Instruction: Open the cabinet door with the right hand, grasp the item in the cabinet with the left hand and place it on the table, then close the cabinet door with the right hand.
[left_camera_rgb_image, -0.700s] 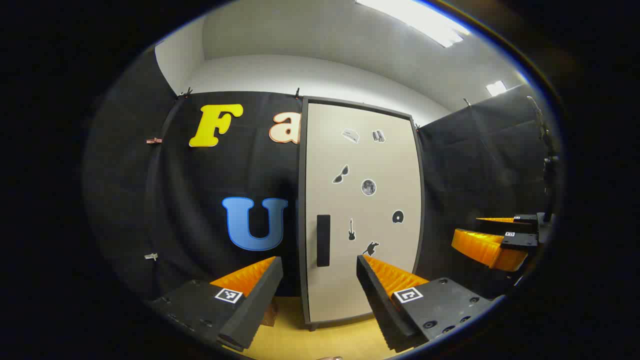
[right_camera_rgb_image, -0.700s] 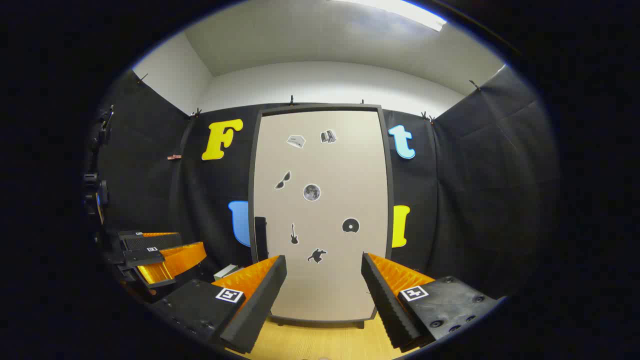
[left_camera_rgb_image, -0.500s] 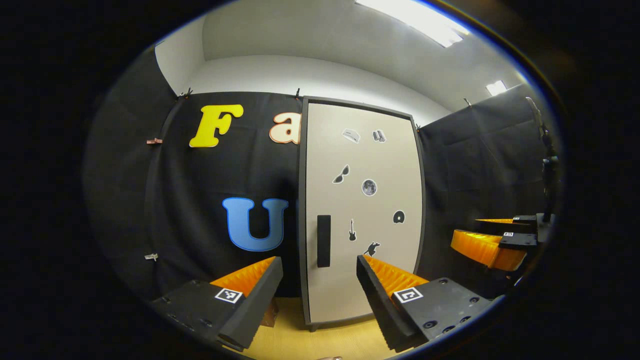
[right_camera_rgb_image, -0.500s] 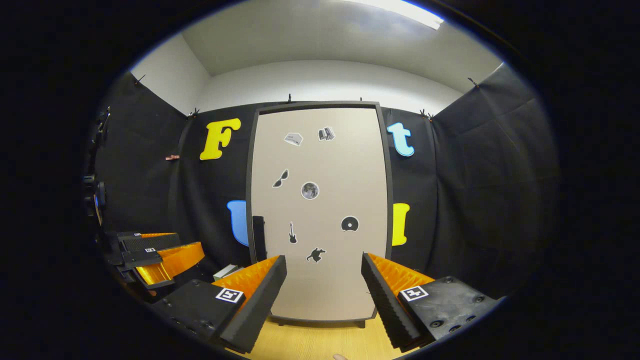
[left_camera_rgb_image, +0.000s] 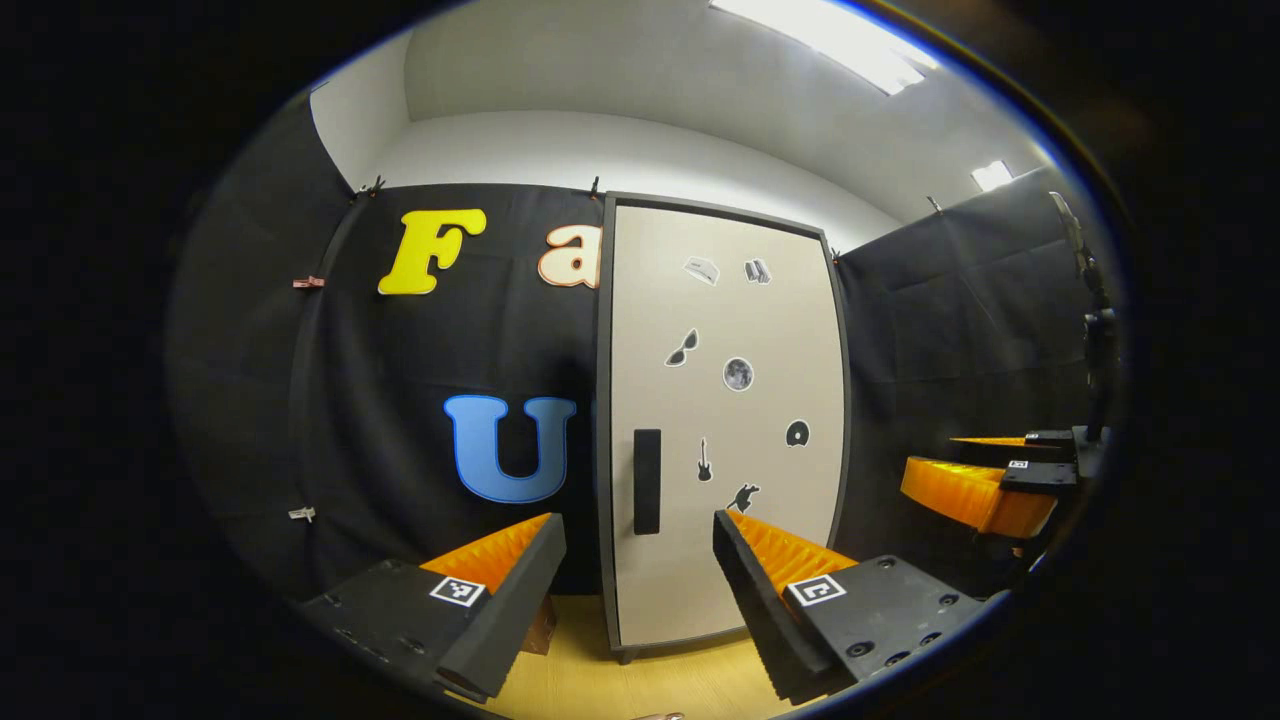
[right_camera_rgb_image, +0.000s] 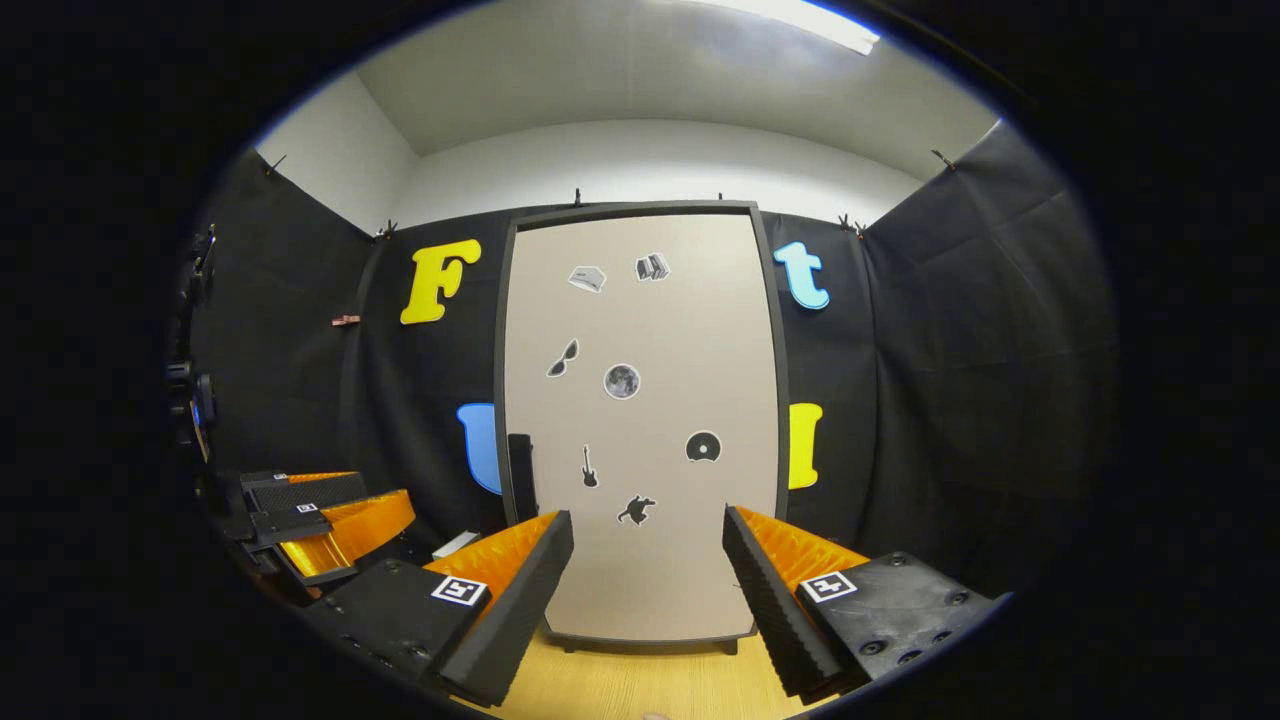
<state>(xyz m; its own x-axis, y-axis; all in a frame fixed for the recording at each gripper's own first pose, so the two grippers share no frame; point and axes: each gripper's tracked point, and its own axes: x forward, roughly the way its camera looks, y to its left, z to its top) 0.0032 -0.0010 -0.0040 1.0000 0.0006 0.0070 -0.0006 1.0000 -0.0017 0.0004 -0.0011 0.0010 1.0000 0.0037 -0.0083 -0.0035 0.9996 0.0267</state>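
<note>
Cabinet door (right_camera_rgb_image: 640, 420) is shut, standing on the table (right_camera_rgb_image: 640, 680), so the item inside is hidden from us. Its dark handle (right_camera_rgb_image: 520, 475) sits at the door's left edge. Our right gripper (right_camera_rgb_image: 648, 590) is apart, short of the door; left gripper (left_camera_rgb_image: 640, 590) apart too. Risk: that handle's slim, so our fingers could slip off.

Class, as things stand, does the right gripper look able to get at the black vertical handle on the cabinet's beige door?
Probably yes: the right gripper is open, and nothing stands between it and the black vertical handle on the shut beige cabinet door.
</note>
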